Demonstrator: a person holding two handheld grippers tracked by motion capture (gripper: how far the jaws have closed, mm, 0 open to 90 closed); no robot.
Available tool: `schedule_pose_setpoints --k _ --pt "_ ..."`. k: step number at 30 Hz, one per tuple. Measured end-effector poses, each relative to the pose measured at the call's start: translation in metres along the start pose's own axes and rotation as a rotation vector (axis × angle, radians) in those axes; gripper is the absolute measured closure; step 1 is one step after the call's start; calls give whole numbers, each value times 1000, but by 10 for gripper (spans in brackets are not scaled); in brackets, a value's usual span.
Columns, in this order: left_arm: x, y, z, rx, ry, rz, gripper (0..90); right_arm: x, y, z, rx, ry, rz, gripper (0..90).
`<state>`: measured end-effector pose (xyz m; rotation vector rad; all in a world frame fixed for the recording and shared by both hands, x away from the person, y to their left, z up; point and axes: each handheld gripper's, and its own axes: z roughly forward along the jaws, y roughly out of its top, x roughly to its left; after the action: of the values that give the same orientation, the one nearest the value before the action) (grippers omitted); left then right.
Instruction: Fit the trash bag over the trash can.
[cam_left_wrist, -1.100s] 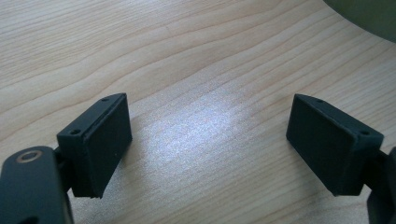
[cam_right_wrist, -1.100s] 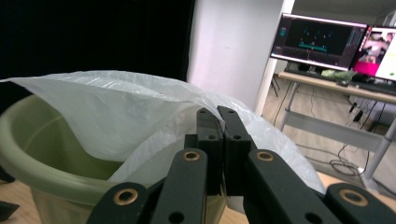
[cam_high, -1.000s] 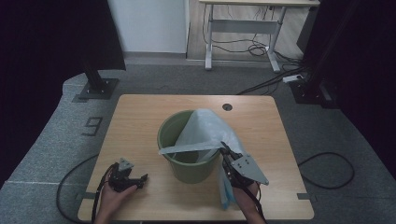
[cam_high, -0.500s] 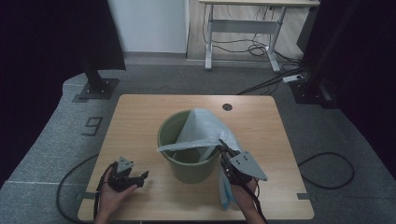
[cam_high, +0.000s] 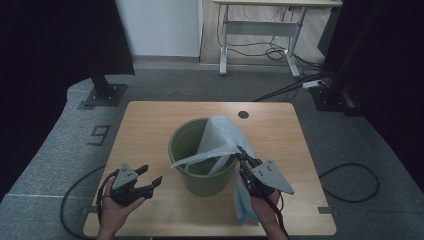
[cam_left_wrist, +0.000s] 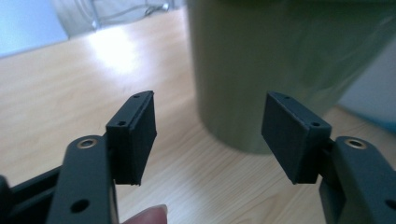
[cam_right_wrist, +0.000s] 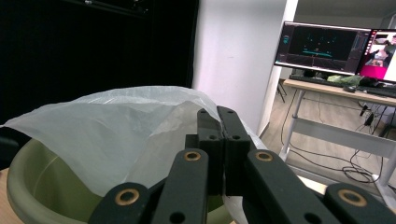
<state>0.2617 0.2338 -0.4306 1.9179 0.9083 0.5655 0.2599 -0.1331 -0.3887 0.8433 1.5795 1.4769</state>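
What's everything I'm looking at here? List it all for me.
Bucket: one, olive green, upright at the table's middle.
Plastic bag: one, translucent white, partly in the bucket, draped over its right rim.
Table: one, light wood, round hole near the far edge.
Desk: one, white-framed, far back, cables beneath.
Monitors: two, lit, on that desk.
Left gripper: one, black, jaws apart and just closing on nothing, left of the bucket.
Right gripper: one, black, shut on the plastic bag.
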Motion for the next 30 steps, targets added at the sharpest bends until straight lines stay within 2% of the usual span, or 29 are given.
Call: schedule_pose_setpoints --k 1,3,5,6,8,14,20,24,27,30 --pt "-6 9 -6 -25 -18 15 379 0 0 0 6 3 -5 880" --pt "-8 13 -8 -31 -27 20 392 -2 0 1 12 0 -9 879" --pt "-12 21 -12 -45 -65 22 411 -4 0 1 13 -3 0 879" --pt "-12 21 -12 -45 -65 22 418 -4 0 1 13 -3 0 879" --pt "-14 25 -13 -55 -99 26 422 -7 0 0 15 -6 5 880" --pt "-14 33 -13 -58 -162 23 435 -8 0 0 15 -9 11 879" --pt "-24 46 -14 -68 -234 45 445 -6 1 3 17 -1 11 879" --pt "-29 58 -8 -68 -252 54 491 -4 2 4 15 6 8 879" --pt "-32 65 -1 -49 -249 71 553 -3 1 3 15 8 10 876" --pt "-34 68 5 -40 -248 57 621 -4 0 2 15 12 16 874"
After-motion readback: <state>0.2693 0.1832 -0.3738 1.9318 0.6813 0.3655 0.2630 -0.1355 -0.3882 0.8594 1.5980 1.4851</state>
